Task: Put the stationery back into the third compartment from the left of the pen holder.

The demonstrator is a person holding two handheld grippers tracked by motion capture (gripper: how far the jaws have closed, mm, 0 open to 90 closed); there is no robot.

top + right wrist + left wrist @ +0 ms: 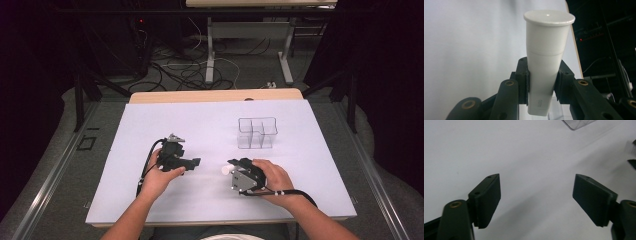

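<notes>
My right hand-held gripper (541, 80) clamps the white tube (546, 57).
Left hand-held gripper (536, 195) gapes wide (nothing between), above the tabletop (524, 150).

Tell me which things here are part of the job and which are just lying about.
In the job:
white tube, clamped in the right hand-held gripper
clear divided box
left hand-held gripper, jaws apart, nothing between them

Lying about:
cables on the floor beyond the table
</notes>
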